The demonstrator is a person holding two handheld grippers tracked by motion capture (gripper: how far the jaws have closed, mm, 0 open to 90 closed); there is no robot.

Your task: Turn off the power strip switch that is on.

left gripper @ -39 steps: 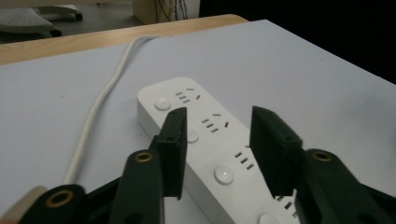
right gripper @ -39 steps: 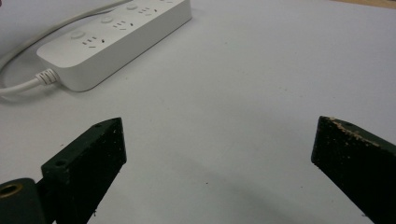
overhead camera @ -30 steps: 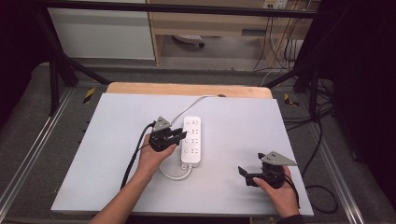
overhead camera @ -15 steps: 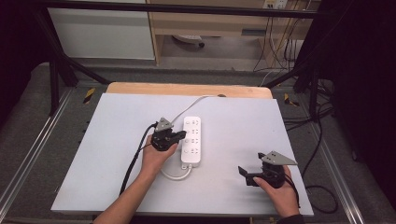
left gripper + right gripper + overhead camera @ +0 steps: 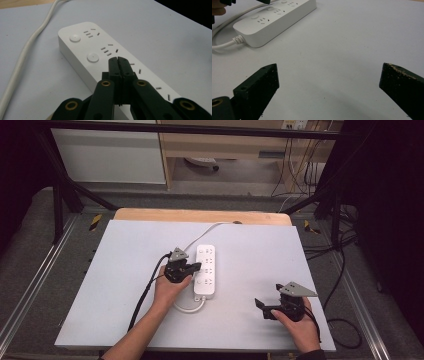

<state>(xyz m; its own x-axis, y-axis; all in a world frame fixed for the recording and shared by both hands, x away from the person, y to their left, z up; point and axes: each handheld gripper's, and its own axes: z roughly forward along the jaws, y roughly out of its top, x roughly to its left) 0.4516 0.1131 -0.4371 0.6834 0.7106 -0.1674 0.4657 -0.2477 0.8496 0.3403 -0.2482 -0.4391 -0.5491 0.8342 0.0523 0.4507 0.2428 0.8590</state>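
- Your left tongs [image 5: 196,267] are pressed together with nothing between them; the jaws have just been closing, and in the left gripper view they meet tip to tip [image 5: 117,60].
- Those joined tips sit over the top face of the long white plastic power strip [image 5: 207,270], beside its second round white button [image 5: 92,57]; whether they touch the plastic cannot be told.
- The power strip lies flat near the middle of the pale grey tabletop [image 5: 125,250], its length running away from you, with rows of socket slots along one side and round buttons along the other.
- Its thick white cable [image 5: 205,231] leaves the near end, loops on the tabletop by your left hand [image 5: 170,287], and runs past the strip's side towards the far wooden edge.
- Your right tongs [image 5: 262,309] are spread wide with nothing between them, low over bare tabletop near the front right, well apart from the strip.
- In the right gripper view the two black jaws stand far apart at the bottom corners, and the power strip [image 5: 274,20] lies ahead at the upper left.
- A black cable trails from the left tongs down along your forearm.
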